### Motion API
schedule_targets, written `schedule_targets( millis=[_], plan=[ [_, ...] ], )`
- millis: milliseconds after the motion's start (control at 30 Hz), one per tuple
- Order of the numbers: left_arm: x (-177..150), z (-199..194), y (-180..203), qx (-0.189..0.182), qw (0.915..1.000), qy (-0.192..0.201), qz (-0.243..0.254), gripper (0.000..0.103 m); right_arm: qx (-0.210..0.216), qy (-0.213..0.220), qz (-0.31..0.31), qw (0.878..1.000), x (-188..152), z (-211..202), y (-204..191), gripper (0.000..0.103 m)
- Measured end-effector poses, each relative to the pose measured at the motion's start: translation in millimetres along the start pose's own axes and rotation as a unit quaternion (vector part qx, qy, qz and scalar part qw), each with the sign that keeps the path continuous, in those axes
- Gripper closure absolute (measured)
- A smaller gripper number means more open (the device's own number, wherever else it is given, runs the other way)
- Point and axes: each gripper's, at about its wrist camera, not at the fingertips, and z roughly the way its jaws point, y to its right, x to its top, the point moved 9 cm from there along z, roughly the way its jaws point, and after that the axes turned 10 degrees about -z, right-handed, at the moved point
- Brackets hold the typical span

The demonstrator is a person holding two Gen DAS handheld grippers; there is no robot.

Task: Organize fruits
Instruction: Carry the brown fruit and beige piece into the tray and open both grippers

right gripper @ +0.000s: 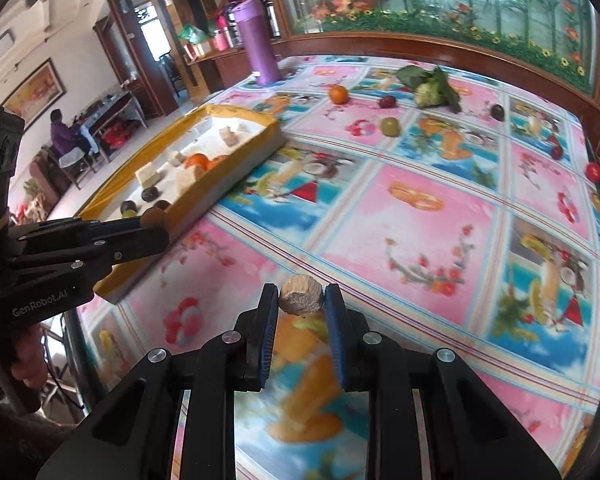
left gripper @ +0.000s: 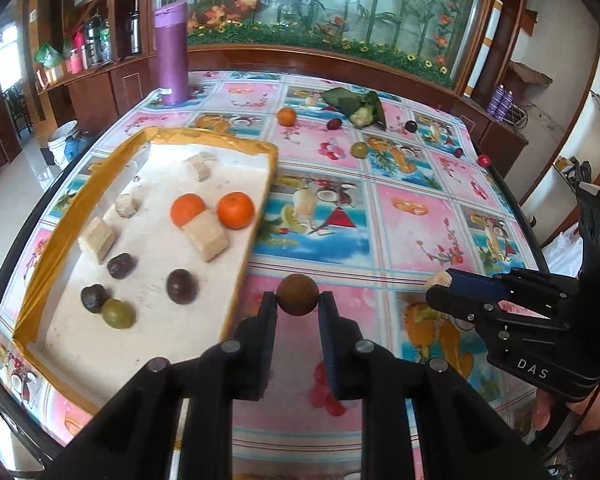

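We have the left gripper clamped on a brown round fruit just right of the tray — ready to drop in; the right gripper pinches a pale chunk.

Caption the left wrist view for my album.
Left gripper holds a brown fruit beside the tray of sorted fruit.

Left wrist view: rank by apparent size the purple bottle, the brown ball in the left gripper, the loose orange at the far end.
1. purple bottle
2. brown ball in the left gripper; closeness to the lens inflates it
3. loose orange; true size against the ball is unsure.
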Motion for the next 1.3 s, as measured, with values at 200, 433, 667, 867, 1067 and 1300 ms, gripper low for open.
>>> schedule_targets(
  millis=[200, 433, 667, 867, 1067, 1300],
  plan=[
    [12, -7, -65, 0.031, 0.9986, 0.011, -0.041, 0.080, 0.023, 0.003, -0.030, 0.999, 36, 22, -36, 0.080],
    [18, -8, -132, 0.067, 0.9947, 0.010, -0.078, 0.080, 0.049, 0.004, -0.076, 0.996, 75, 54, -82, 0.080],
    [18, -1, -169, 0.077, 0.9922, 0.001, -0.098, 0.080, 0.069, -0.002, -0.103, 0.992, 103, 89, -118, 0.080],
    [13, 8, -179, 0.075, 0.9930, -0.009, -0.091, 0.080, 0.071, -0.023, -0.121, 0.990, 115, 121, -133, 0.080],
    [11, 14, -189, 0.075, 0.9927, -0.017, -0.093, 0.080, 0.067, -0.047, -0.131, 0.988, 115, 143, -138, 0.080],
    [11, 19, -190, 0.083, 0.9934, -0.016, -0.078, 0.079, 0.056, -0.048, -0.156, 0.985, 117, 147, -146, 0.080]
  ],
)
